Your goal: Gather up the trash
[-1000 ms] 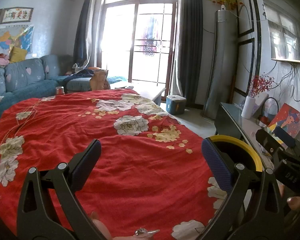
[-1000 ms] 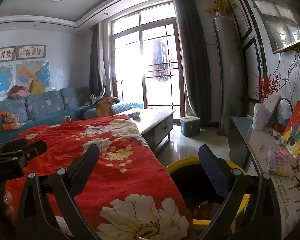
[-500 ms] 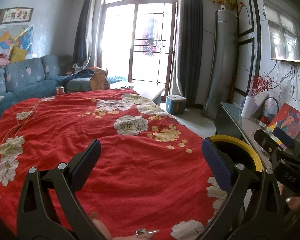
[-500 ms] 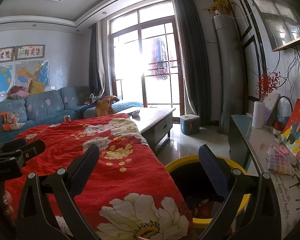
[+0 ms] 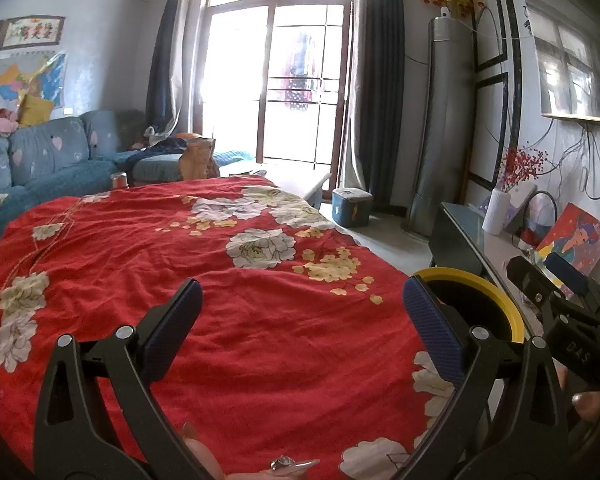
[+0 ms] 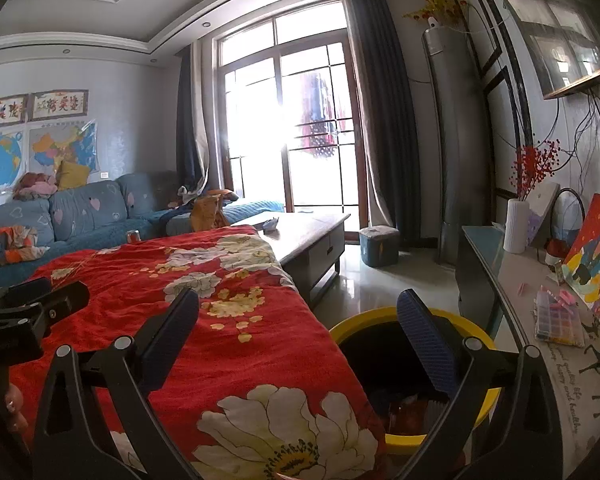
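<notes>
Gaping left gripper (image 5: 302, 316) over rumpled floral cloth (image 5: 204, 280); round yellow-rimmed bin (image 6: 414, 376).

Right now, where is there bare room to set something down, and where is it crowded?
The red floral cloth is bare from both open claws, left claw and right claw, to the can and brown bag at its far end. The wooden table end is partly free. The side shelf is crowded: vase, bead box, painting.
</notes>
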`<state>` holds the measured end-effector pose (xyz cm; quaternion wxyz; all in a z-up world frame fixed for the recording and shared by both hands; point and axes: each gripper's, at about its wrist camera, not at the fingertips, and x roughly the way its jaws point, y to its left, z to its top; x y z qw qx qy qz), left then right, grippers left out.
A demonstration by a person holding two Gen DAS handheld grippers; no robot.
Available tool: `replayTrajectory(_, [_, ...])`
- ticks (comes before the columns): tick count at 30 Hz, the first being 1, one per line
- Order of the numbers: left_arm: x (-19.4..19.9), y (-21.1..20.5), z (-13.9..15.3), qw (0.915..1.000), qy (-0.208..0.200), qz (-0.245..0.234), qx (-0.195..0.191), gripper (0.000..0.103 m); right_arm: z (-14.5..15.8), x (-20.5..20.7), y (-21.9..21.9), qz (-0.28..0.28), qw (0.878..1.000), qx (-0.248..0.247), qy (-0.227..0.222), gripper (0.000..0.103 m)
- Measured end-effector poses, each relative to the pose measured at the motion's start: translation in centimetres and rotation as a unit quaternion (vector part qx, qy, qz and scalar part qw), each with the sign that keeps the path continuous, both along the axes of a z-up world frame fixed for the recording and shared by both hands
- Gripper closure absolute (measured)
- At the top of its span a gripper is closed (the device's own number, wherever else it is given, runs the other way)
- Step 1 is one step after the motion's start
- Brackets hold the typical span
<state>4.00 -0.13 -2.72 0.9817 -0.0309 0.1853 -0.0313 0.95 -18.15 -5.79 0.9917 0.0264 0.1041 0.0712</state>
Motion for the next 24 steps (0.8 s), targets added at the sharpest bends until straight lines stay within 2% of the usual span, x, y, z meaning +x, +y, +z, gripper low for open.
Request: replayTrajectory(24, [0.19, 0.04, -0.54, 0.9999, 0.013, 0.002, 0.002, 0.011, -0.05, 0.07, -0.13, 0.001, 1.000, 0.002, 0.003, 0.007])
